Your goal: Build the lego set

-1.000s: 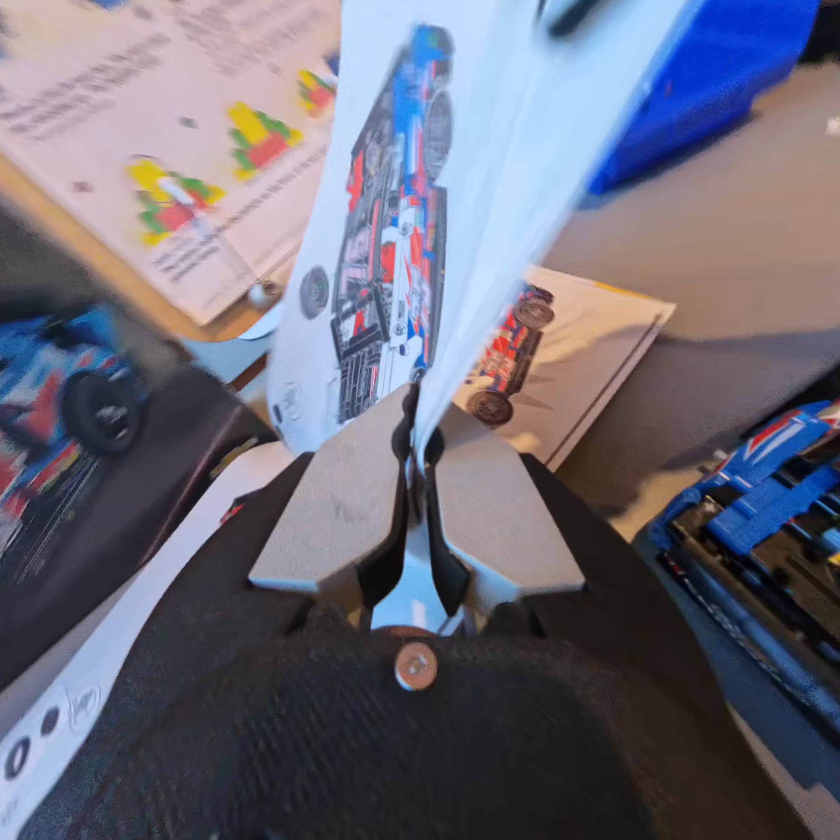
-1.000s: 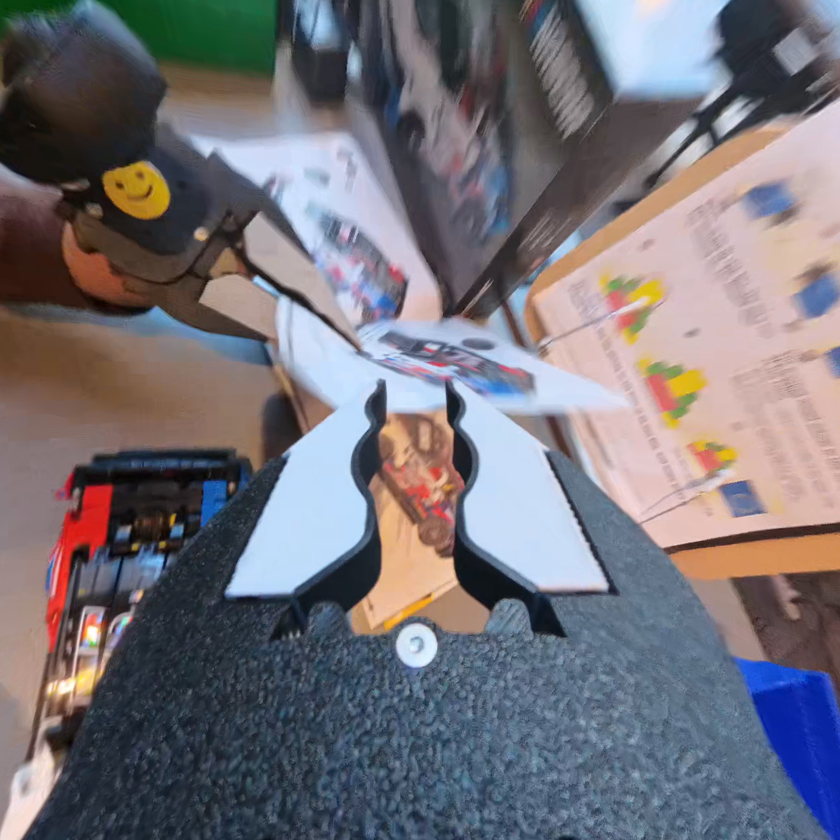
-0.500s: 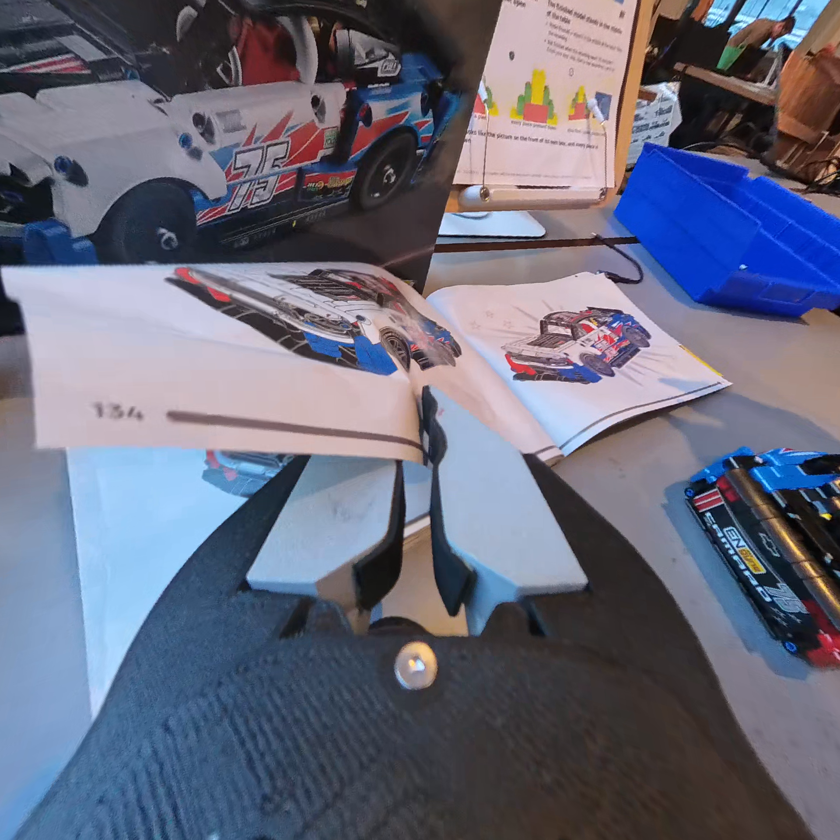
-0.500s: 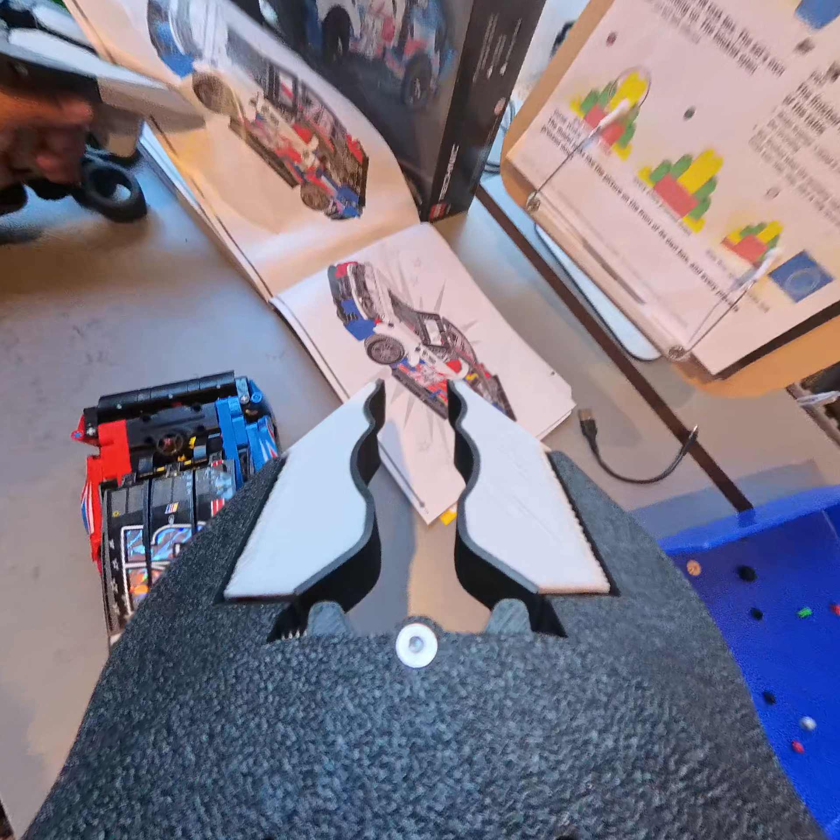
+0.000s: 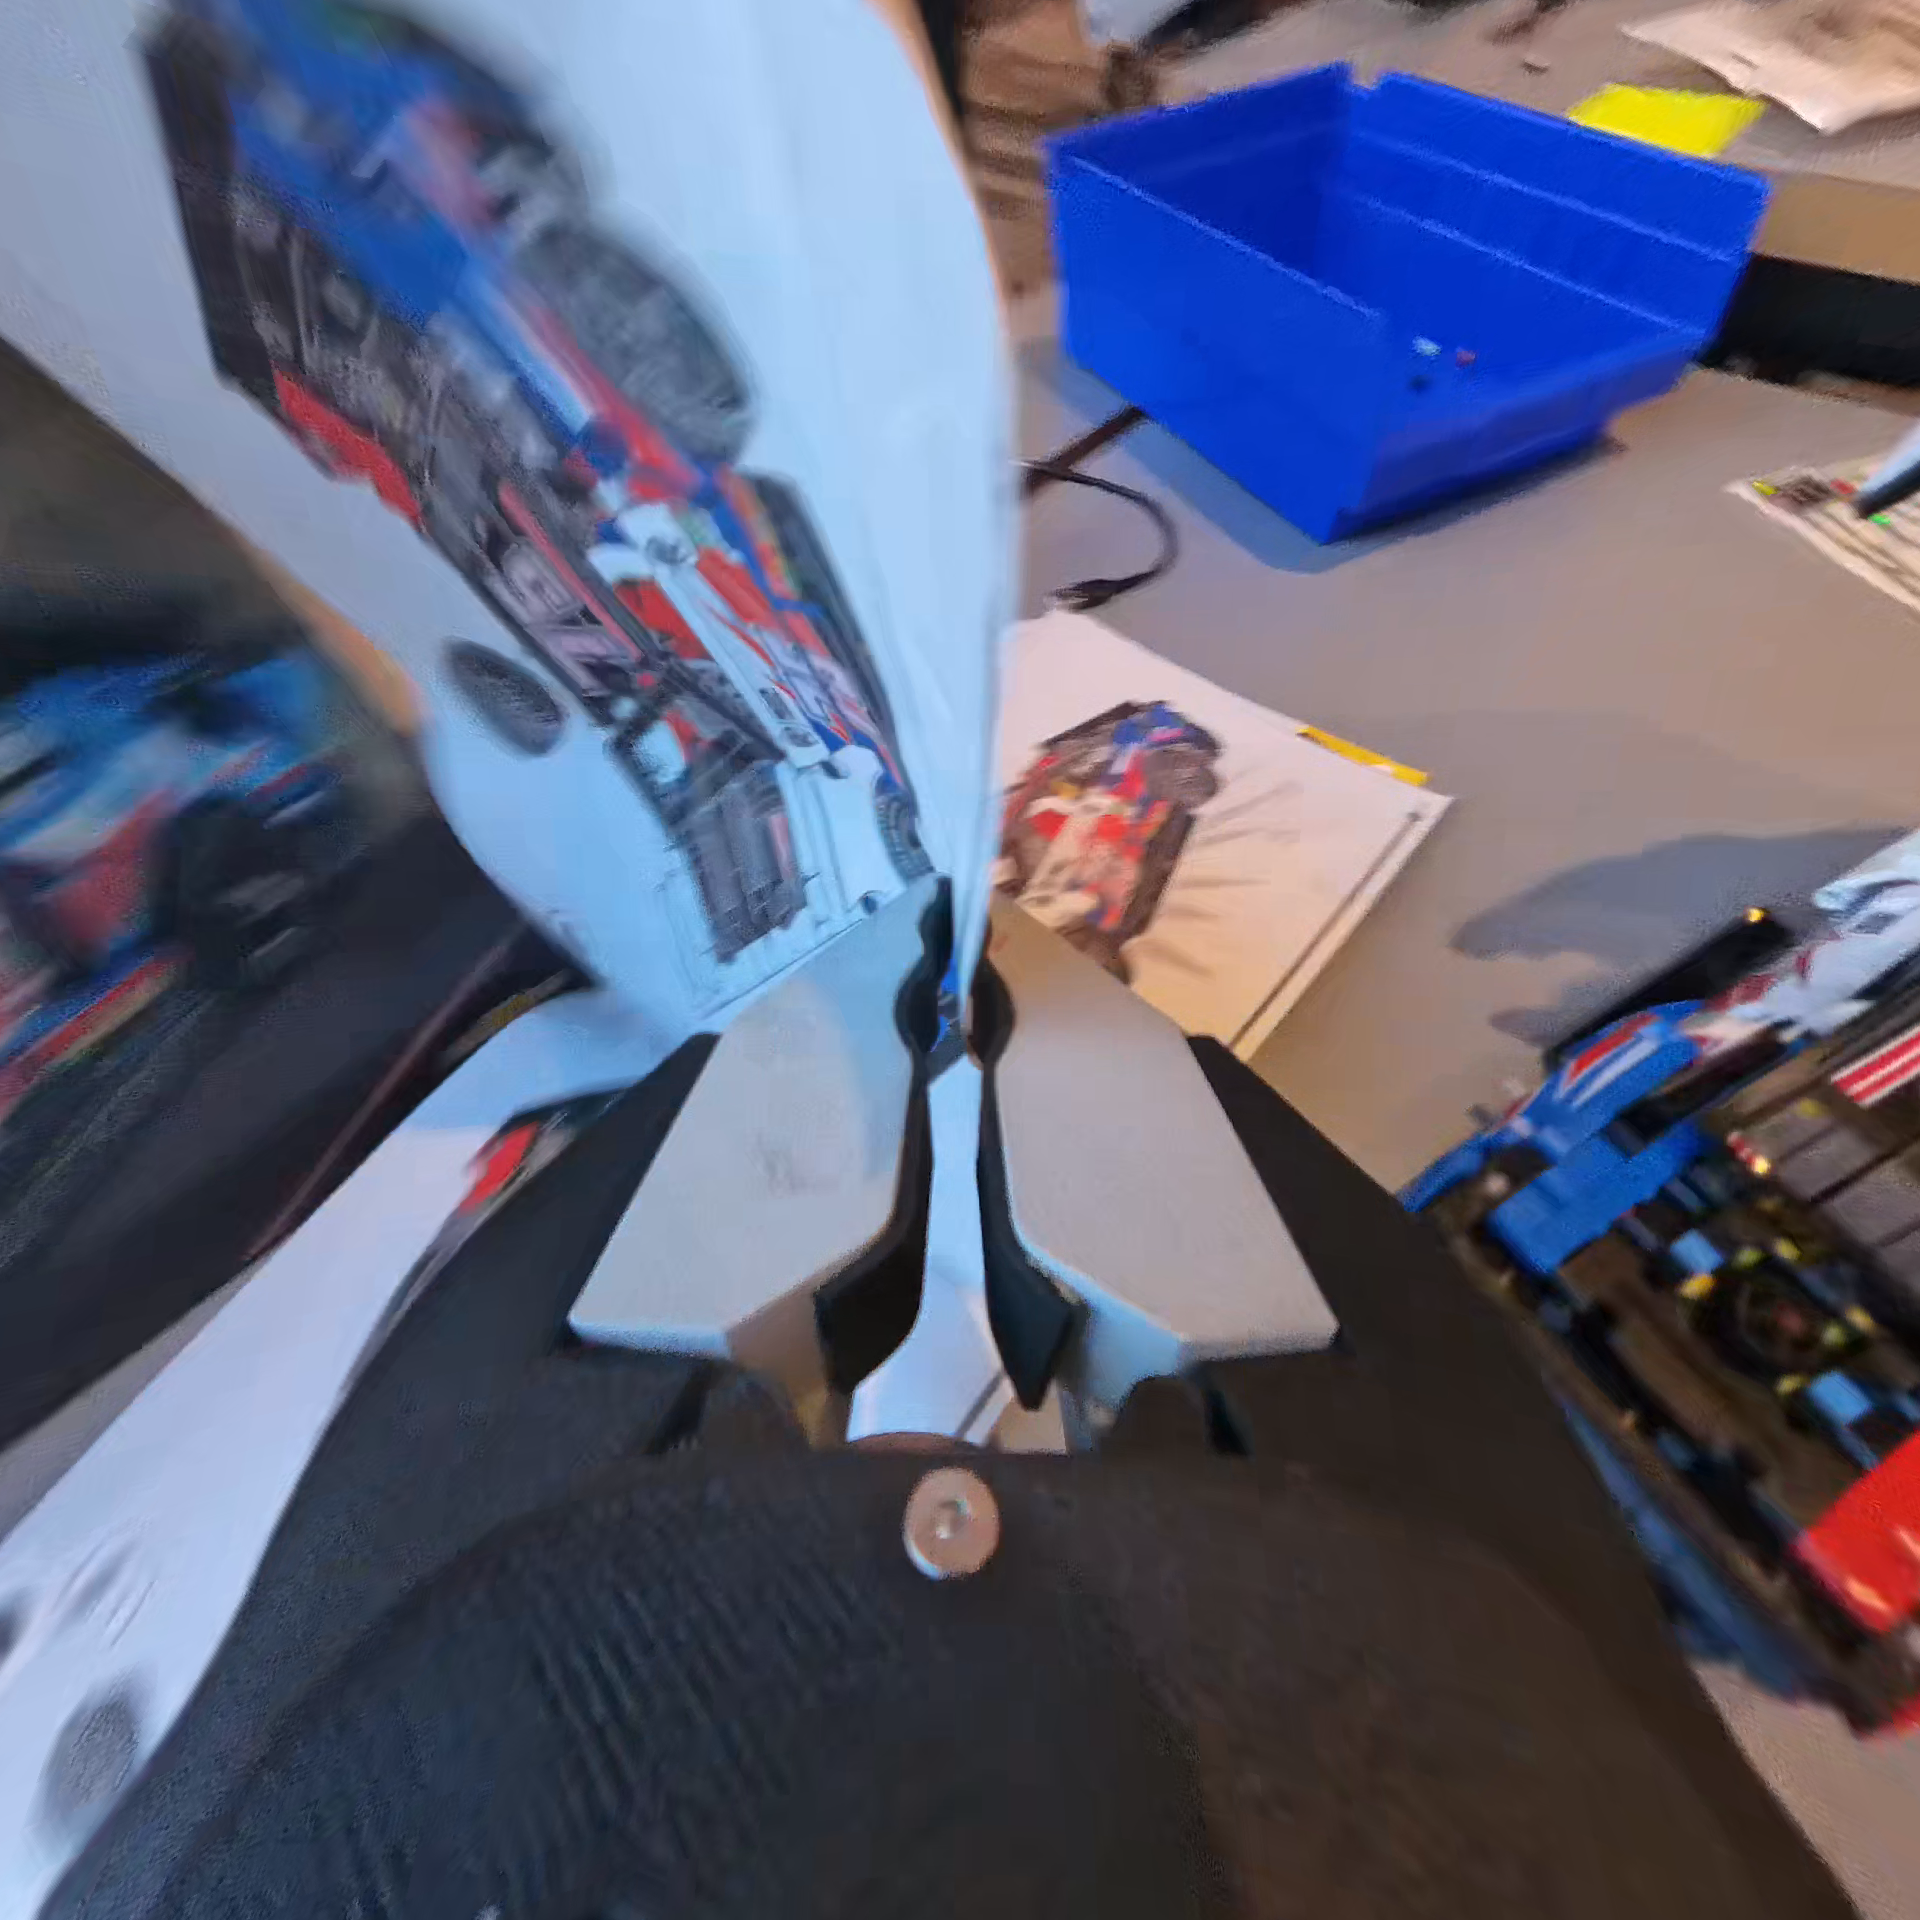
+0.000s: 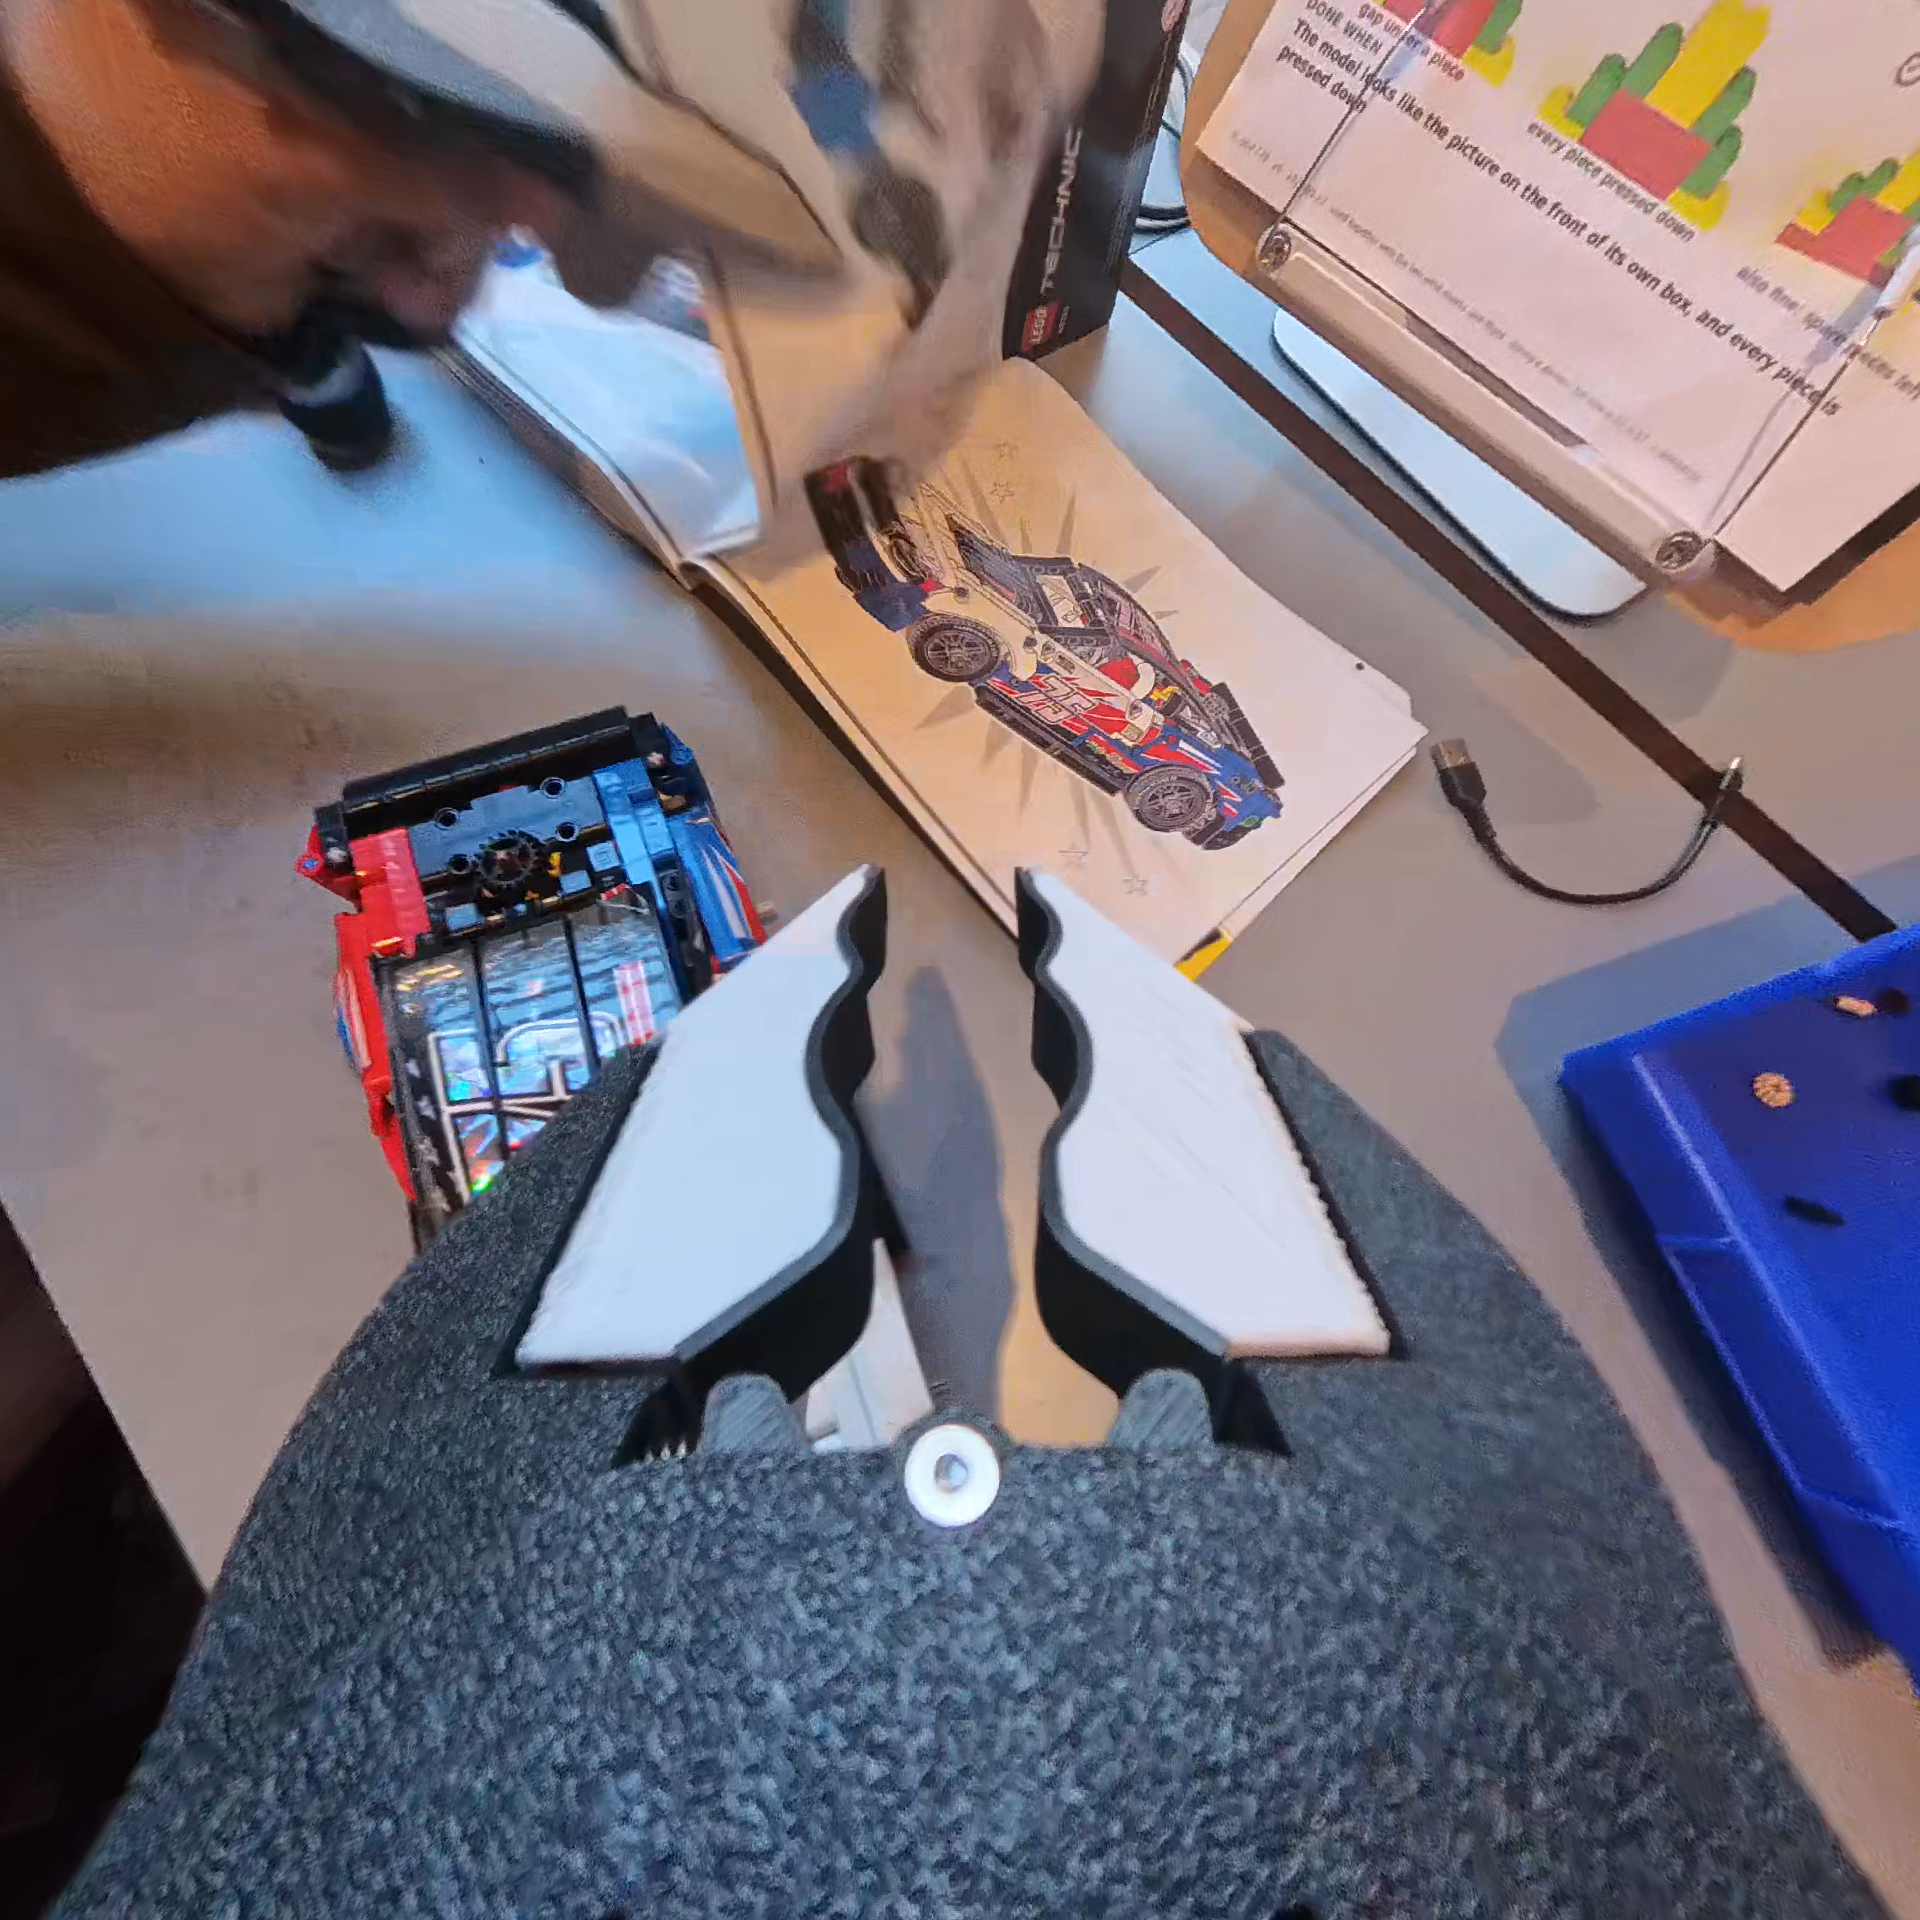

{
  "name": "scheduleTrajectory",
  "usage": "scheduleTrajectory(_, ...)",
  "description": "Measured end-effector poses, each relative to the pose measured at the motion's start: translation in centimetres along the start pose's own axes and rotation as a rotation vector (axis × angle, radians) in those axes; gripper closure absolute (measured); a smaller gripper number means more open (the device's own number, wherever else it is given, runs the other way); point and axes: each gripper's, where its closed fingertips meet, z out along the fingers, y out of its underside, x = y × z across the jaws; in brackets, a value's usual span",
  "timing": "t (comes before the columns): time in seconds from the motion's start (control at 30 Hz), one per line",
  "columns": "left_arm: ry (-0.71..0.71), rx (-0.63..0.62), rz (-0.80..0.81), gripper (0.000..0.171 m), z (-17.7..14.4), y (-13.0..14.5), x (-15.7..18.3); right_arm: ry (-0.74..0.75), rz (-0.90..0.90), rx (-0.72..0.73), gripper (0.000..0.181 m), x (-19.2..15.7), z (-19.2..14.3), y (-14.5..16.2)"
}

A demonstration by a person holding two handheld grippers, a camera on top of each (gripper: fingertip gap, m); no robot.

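L gripper (image 5: 951, 940): jaws pressed together on the lower edge of a thin glossy page (image 5: 644, 499) of the instruction booklet (image 6: 1091, 665). Page lifted off the flat stack and curved upward, printed w/ a car drawing in blue/red/white; heavily motion-blurred. Finger faces flat pale grey, black wavy inner edges, black textured housing behind.

R gripper (image 6: 951, 914): spread, nothing between the jaws, hovering over bare grey table (image 6: 1351, 1039) just in front of booklet's near corner. White finger faces, same wavy black liners, coarse speckled grey-black body.

Lego car (image 6: 520, 935): partly built, blocky, on the table left of R gripper and near booklet's spine edge, not touching it. Red side strip, blue panels, black studded frame w/ a small gear showing, shiny stickered panels. In L view it sits at lower right (image 5: 1714, 1247).

Booklet lies open, flat page shows a finished-car drawing. Dark set box (image 6: 1091, 187) stands upright behind it. Blue plastic bin (image 5: 1382, 301), rigid, rectangular, to the right w/ few tiny pieces inside. Black cable (image 6: 1538, 842) w/ plug end on the table btw booklet and bin. Printed sheet on a stand (image 6: 1558, 260), upper right.
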Motion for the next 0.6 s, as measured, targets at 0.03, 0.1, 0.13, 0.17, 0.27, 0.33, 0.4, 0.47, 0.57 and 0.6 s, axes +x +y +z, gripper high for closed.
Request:
scheduleTrajectory(0.03,0.056,-0.032,0.023,0.171,2.1,-0.2,1.9,-0.004,0.019,0.012,0.158,-0.2,-0.2,0.1)
scheduleTrajectory(0.1,0.185,-0.124,0.047,0.16,6.0,0.7,6.1,0.008,0.053,0.024,0.158,-0.2,-0.6,0.5)
scheduleTrajectory(0.13,0.226,-0.194,0.062,0.15,7.5,1.9,7.7,0.019,0.067,0.021,0.158,-0.1,-0.9,0.9)
scheduleTrajectory(0.17,0.256,-0.255,0.075,0.147,8.3,3.1,9.1,0.031,0.082,0.013,0.158,-0.1,-1.2,1.3)
scheduleTrajectory(0.27,0.342,-0.285,0.016,0.111,7.7,4.0,11.5,0.076,0.12,0.003,0.158,0.1,-2.4,2.6)
scheduleTrajectory(0.33,0.315,-0.203,0.009,0.098,5.6,2.8,10.9,0.105,0.152,0.012,0.158,0.3,-3.3,2.9)
scheduleTrajectory(0.4,0.299,-0.111,0.005,0.09,1.8,1.4,9.8,0.121,0.181,0.042,0.158,0.0,-4.1,2.3)
scheduleTrajectory(0.47,0.315,-0.022,-0.025,0.093,-3.3,0.7,8.5,0.133,0.176,0.089,0.158,-0.9,-4.8,0.7)
scheduleTrajectory(0.57,0.239,0.023,-0.06,0.103,-10.6,3.3,4.1,0.146,0.116,0.116,0.157,-3.0,-4.9,-1.2)
scheduleTrajectory(0.6,0.2,-0.006,-0.073,0.103,-12.5,5.2,2.4,0.153,0.095,0.115,0.157,-3.7,-4.7,-1.6)
